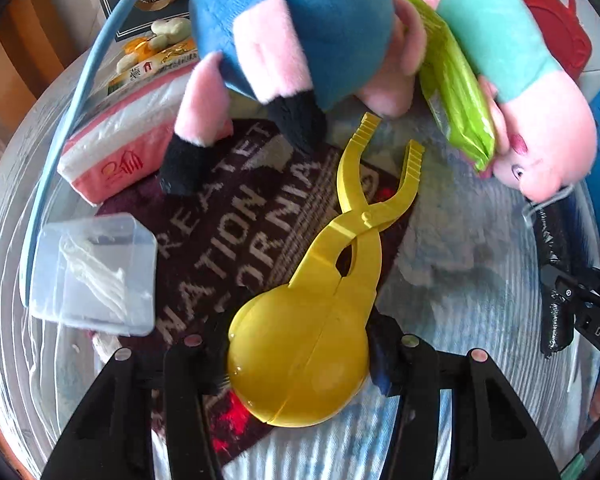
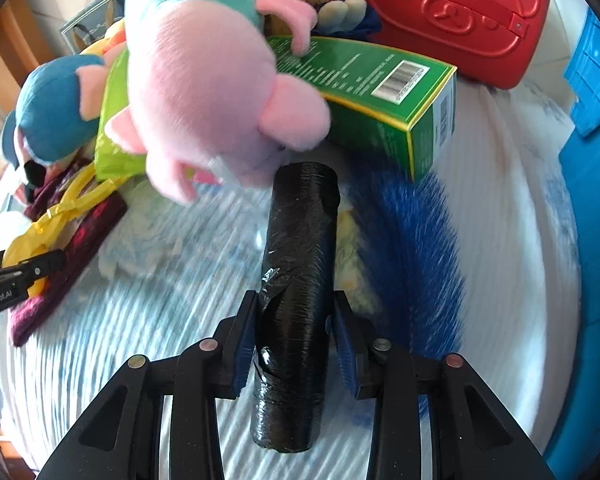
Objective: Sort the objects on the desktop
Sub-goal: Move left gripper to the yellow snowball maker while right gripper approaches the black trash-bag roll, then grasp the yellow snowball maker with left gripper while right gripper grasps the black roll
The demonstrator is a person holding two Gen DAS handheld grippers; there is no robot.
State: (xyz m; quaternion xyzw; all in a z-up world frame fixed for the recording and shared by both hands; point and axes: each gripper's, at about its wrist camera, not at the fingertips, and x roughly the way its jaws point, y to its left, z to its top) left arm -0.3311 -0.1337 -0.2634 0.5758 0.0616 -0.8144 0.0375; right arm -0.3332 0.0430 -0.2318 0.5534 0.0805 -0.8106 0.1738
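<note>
Round tabletop under a white ribbed cover with pale blue print (image 2: 140,320), crowded along the far side.

Step in hand: double pickup, both tools pointing steeply down.
- Left gripper (image 1: 300,364): fingers narrowed on the round shell of the yellow plastic ball-mould tongs (image 1: 356,216), pads against both flanks. Shell at 6 o'clock in the left view, handles running to 1 o'clock, lying on a maroon lettered cloth mat (image 1: 236,216).
- Right gripper (image 2: 294,344): fingers drawn in on the black film-wrapped roll (image 2: 300,240), pads at its sides near the lower end; contact apparently made, the right-hand side less certain. Roll lying on the cover at centre, running toward 12 o'clock.

Next move, as judged: straight lifts, then transfer to sorting places. Blue plastic crate (image 2: 588,200) at 3 o'clock in the right view a likely bin, not confirmed. Smooth curved shell liable to slip; firm hold advised.

Surroundings and obstructions:
- Pink plush pig in teal dress (image 2: 204,100) overhanging the far end of the roll, at 11 o'clock.
- Blue-clad plush pig (image 1: 292,32) just beyond the tong handles.
- Lime-green foil packet (image 1: 456,96) between the two pigs.
- Green cardboard carton (image 2: 380,92), red plastic case (image 2: 432,12) further back.
- Clear plastic swab box (image 1: 96,272) at 9 o'clock, pink-and-white tissue pack (image 1: 120,132) at 10 o'clock, both clear of the lift path.
</note>
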